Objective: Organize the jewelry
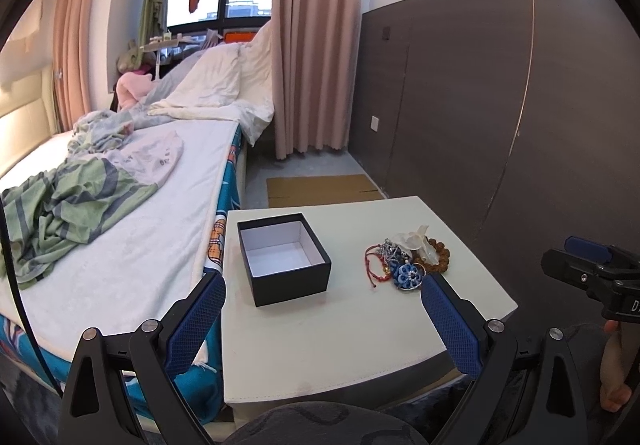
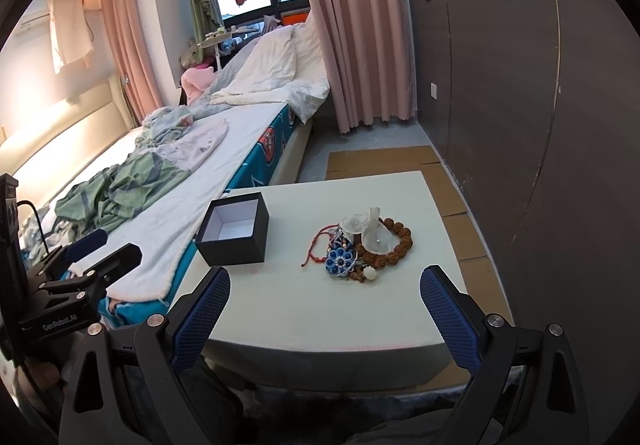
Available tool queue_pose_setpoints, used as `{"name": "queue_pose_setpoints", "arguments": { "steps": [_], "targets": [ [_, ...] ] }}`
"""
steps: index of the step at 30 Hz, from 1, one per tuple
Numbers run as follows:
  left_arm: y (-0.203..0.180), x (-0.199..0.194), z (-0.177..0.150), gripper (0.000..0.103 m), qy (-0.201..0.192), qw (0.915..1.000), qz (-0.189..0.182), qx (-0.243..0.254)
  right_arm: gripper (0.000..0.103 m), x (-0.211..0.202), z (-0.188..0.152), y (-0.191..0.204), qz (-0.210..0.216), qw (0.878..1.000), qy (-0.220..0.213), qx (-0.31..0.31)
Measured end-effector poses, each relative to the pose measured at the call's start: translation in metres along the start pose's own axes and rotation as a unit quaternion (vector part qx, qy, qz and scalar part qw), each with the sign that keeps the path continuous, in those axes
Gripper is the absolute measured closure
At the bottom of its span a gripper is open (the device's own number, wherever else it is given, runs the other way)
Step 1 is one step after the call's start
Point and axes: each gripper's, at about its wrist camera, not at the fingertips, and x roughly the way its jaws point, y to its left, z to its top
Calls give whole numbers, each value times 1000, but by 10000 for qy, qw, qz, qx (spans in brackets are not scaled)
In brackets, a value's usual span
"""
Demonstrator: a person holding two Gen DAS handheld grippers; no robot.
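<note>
Both grippers, left [image 1: 322,295] and right [image 2: 325,287], held back, jaws wide, empty | jewelry pile [image 2: 362,245] heaped beside open box [image 2: 236,231] on table [image 2: 320,317], awaiting sorting

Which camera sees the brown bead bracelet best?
The right wrist view: the brown bead bracelet shows most of its ring beside the clear pieces. In the left wrist view, it is mostly hidden behind the jewelry pile.

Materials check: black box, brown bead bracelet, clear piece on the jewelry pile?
Black box: likely rigid paperboard, matte black outside, plain white lining, thin sharp-edged walls. Brown bead bracelet: looks like wood or seed beads, dull and rough-textured; can't tell which. Clear piece: translucent and glossy with highlights, so acrylic, glass or resin; the look leaves it open.
</note>
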Motion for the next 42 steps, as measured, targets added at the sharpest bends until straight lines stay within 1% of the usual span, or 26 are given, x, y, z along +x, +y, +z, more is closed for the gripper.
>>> {"name": "queue_pose_setpoints", "arguments": {
  "steps": [9, 30, 36, 39, 41, 42],
  "targets": [
    [-2, 0, 0, 5, 20, 9999, 51, 89, 6, 3, 0, 0, 4, 10000, 15, -3],
    [-1, 0, 1, 5, 53, 10000, 71, 34, 6, 3, -1, -1, -4, 10000, 24, -9],
    [3, 1, 1, 5, 158, 9999, 49, -14, 7, 3, 0, 0, -16, 10000, 37, -15],
    [-2, 3, 5, 5, 255, 9994, 84, 196, 7, 5, -2, 0, -44, 9999, 79, -58],
    [-6, 1, 7, 5, 214, 9989, 114, 411, 7, 11, -3, 0, -11, 9999, 149, -55],
    [-13, 8, 9, 5, 204, 9989, 64, 422, 7, 13, -2, -1, -37, 9999, 162, -43]
  ]
}}
